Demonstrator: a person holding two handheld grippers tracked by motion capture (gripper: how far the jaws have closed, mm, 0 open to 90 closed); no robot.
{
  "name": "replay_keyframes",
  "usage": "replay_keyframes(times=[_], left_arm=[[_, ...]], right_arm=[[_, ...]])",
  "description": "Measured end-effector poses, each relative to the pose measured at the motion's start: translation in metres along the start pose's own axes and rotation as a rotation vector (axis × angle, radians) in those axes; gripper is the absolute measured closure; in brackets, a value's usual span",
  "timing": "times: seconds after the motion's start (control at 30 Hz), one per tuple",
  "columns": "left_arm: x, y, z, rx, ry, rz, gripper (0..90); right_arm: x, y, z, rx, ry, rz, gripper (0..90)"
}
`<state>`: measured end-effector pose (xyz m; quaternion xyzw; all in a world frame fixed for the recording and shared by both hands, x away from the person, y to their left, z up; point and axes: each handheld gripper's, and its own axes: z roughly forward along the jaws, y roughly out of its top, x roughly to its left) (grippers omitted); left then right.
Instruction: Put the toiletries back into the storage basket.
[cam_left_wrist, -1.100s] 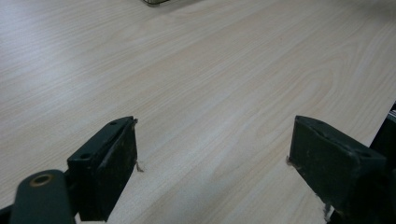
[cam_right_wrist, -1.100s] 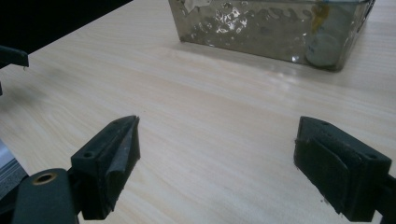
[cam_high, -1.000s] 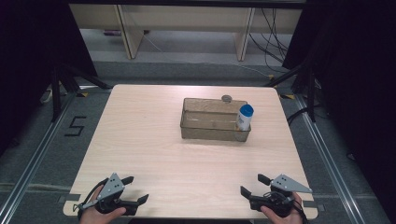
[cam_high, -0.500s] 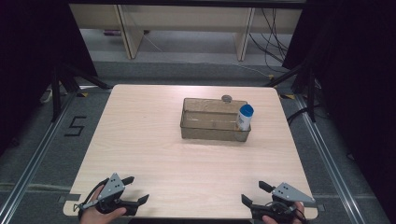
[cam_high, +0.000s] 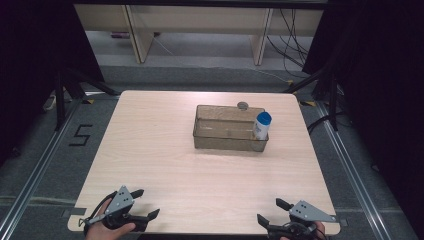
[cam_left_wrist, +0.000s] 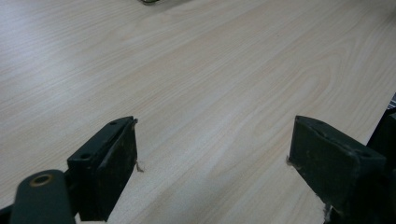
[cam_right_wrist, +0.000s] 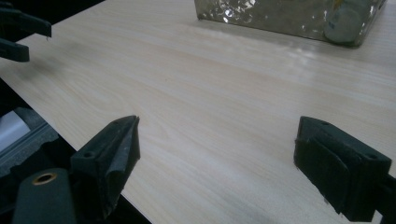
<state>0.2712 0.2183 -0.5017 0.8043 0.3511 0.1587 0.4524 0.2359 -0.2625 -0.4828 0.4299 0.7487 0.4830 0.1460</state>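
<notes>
A clear plastic bin (cam_high: 227, 141) stands on the far middle of the light wooden table (cam_high: 165, 150). Inside its right end stands a white bottle with a blue cap (cam_high: 262, 125). A small grey round object (cam_high: 243, 105) lies just behind the bin. My left gripper (cam_high: 145, 204) rests open at the table's near left corner, nothing between its jaws. My right gripper (cam_high: 272, 212) sits open at the near right edge, also holding nothing. The right gripper view shows the bin (cam_right_wrist: 280, 16) and the bottle (cam_right_wrist: 344, 21) far ahead, and the other gripper (cam_right_wrist: 18, 32) at upper left.
The table stands on a dark floor with metal rails (cam_high: 35, 170) along both sides and a "5" mark (cam_high: 80, 135) at left. Wooden shelving legs (cam_high: 135, 30) and cables (cam_high: 295, 45) lie beyond the far edge.
My right gripper has drawn back toward the near edge of the table. The left gripper has barely shifted. The bin and bottle have stayed put.
</notes>
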Motion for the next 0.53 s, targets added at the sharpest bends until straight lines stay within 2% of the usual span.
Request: replay_keyframes(times=[0.03, 0.1, 0.17, 0.2, 0.23, 0.27, 0.3, 0.53], left_arm=[[0.0003, 0.0, -0.0003, 0.006, 0.0, 0.007, 14.9], [0.0003, -0.0001, 0.0, 0.006, -0.008, 0.011, 15.0], [-0.0011, 0.0, 0.0008, -0.004, -0.008, 0.002, 15.0], [-0.0012, 0.0, 0.0009, -0.005, -0.008, 0.005, 15.0], [-0.0009, 0.0001, 0.0006, -0.001, -0.008, 0.011, 15.0], [-0.0002, 0.0002, 0.0, 0.007, -0.009, 0.022, 14.9], [-0.0017, 0.0002, 0.0008, -0.003, -0.005, 0.006, 15.0], [-0.0016, 0.0003, 0.0014, -0.005, -0.013, 0.014, 14.9]], right_arm=[[-0.0029, 0.0006, -0.0009, 0.006, -0.022, -0.041, 15.7], [-0.0027, 0.0005, -0.0007, 0.006, -0.022, -0.04, 15.7], [0.0008, 0.0003, -0.0013, 0.021, -0.013, 0.003, 15.7], [0.0007, 0.0004, -0.0012, 0.021, -0.013, -0.001, 15.7], [-0.0026, 0.001, -0.0007, 0.003, -0.019, -0.049, 15.7], [-0.0024, 0.001, -0.0007, 0.004, -0.019, -0.048, 15.7], [-0.0026, 0.0009, -0.0004, 0.003, -0.02, -0.052, 15.7], [-0.0038, 0.0014, -0.0007, 0.003, -0.028, -0.07, 15.7]])
